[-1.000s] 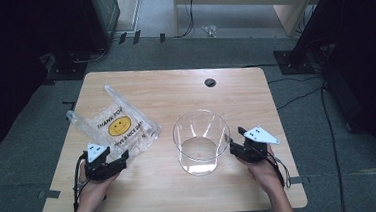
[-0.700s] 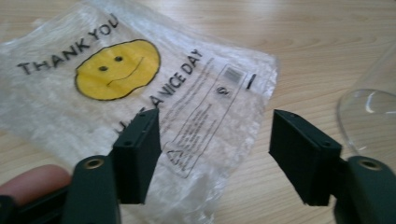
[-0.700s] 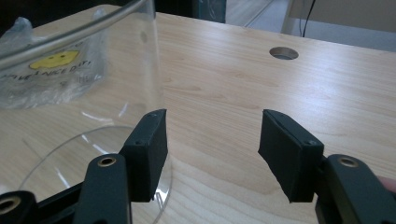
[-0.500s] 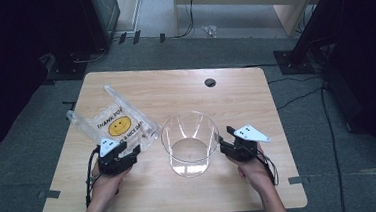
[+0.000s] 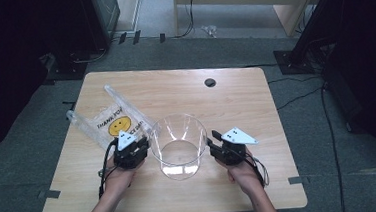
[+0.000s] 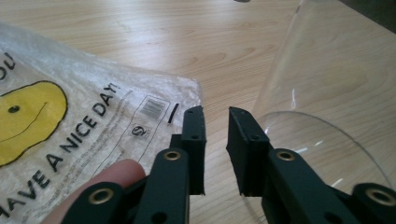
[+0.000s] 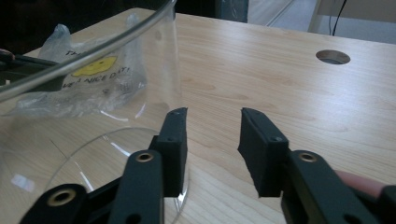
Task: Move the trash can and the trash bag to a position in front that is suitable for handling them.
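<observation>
— Both grippers have come inward since a second ago. From above, the left gripper (image 5: 140,148) and right gripper (image 5: 215,145) now sit tight on either side of the tub (image 5: 178,146), where before they hung further out toward the table (image 5: 256,106) edges.
— And the tub?
— It has slid a little left and nearer the person; now mid-table, upright, just beside the bag (image 5: 108,123). Looks to me like they mean to take it from both sides.
— Gripping yet?
— No. In the left gripper view the jaws stand a little apart with nothing between them, the tub (image 6: 322,107) wall to their right, the bag (image 6: 70,121) to their left.
— And the other?
— Right gripper view: jaws wider apart, empty, the tub (image 7: 93,93) wall just beside the left jaw. So the grasp is not yet made.
</observation>
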### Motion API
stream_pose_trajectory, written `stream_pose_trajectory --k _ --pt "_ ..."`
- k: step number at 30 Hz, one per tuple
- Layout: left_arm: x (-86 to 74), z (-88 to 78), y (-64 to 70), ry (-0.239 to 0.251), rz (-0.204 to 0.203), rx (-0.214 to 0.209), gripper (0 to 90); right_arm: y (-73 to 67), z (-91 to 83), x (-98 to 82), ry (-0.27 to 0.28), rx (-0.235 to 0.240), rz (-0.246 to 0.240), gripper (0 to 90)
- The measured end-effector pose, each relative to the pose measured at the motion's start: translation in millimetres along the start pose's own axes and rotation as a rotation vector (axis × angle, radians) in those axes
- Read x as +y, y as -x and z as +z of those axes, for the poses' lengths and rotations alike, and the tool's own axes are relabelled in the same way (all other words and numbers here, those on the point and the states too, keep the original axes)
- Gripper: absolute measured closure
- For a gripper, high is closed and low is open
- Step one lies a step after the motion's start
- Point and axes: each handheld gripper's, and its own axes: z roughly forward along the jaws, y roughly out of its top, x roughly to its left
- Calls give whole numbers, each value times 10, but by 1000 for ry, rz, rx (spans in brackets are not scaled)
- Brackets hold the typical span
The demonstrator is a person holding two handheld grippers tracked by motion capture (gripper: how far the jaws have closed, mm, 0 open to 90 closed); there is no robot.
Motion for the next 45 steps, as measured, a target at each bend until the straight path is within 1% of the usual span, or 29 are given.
stream_pose_trajectory --k 2,5,9,11,13,14,18,20,21,22,23,26,28,29,31,32,33,34,35,36,37,38,39,40,41,42,43,44,45 --pt "-1 5 21 -3 10 -21 814 -51 14 5 -1 -1 2 663" --pt "-10 -11 46 -8 15 -12 871 -135 28 2 -5 -1 10 708" --pt "-31 -53 33 -8 13 -17 889 -205 23 -10 -5 -5 24 734" --pt "-60 -102 40 -10 18 -7 896 -247 12 -22 -4 -1 30 746" --pt "-110 -174 79 -4 40 15 896 -312 -8 -46 -5 -7 37 758" --pt "-110 -174 79 -4 40 15 894 -312 -8 -46 -5 -7 37 758" --pt "-208 -305 99 4 34 24 879 -405 -42 -92 -11 -9 56 761" --pt "-250 -352 129 7 56 40 882 -444 -61 -110 -7 -10 58 761" --pt "-250 -352 129 7 56 40 883 -444 -61 -110 -7 -10 58 761" --pt "-273 -375 143 8 62 44 883 -463 -73 -120 -3 -14 51 761" --pt "-318 -422 155 7 71 42 879 -501 -106 -139 -5 -16 58 761" --pt "-373 -461 167 7 62 35 875 -533 -143 -157 -11 -12 71 759" --pt "-381 -468 162 9 64 35 838 -539 -151 -163 -10 -12 72 748" --pt "-387 -479 136 8 70 36 797 -530 -164 -172 -10 -18 50 705" --pt "-394 -474 97 3 74 33 738 -512 -159 -189 -25 -32 14 682" --pt "-400 -469 71 -4 81 41 684 -491 -160 -208 -29 -48 -11 666" --pt "-400 -469 71 -4 81 41 652 -491 -160 -208 -29 -48 -11 666" --pt "-411 -462 29 -10 75 52 619 -458 -158 -230 -33 -65 -32 644" --pt "-418 -459 -3 -14 66 58 619 -400 -160 -261 -47 -82 -45 603" --pt "-431 -455 -59 -19 48 72 580 -357 -164 -281 -54 -89 -46 572" --pt "-445 -452 -153 -26 21 93 524 -208 -190 -344 -74 -121 -30 507" --pt "-453 -451 -207 -29 5 102 507 -153 -200 -365 -83 -132 -14 476" --pt "-453 -451 -207 -29 5 102 492 -153 -200 -365 -83 -132 -14 476" --pt "-464 -441 -311 -41 -18 126 475 17 -236 -432 -111 -167 28 418" --pt "-464 -441 -311 -41 -18 126 461 17 -236 -432 -111 -167 28 418" --pt "-473 -432 -376 -49 -28 150 455 143 -260 -480 -141 -181 61 368" --pt "-477 -421 -403 -53 -36 160 450 215 -269 -506 -160 -179 76 341" --pt "-482 -407 -426 -59 -40 166 445 279 -276 -533 -183 -190 88 325" --pt "-482 -407 -426 -59 -40 166 440 336 -277 -563 -205 -214 82 306"
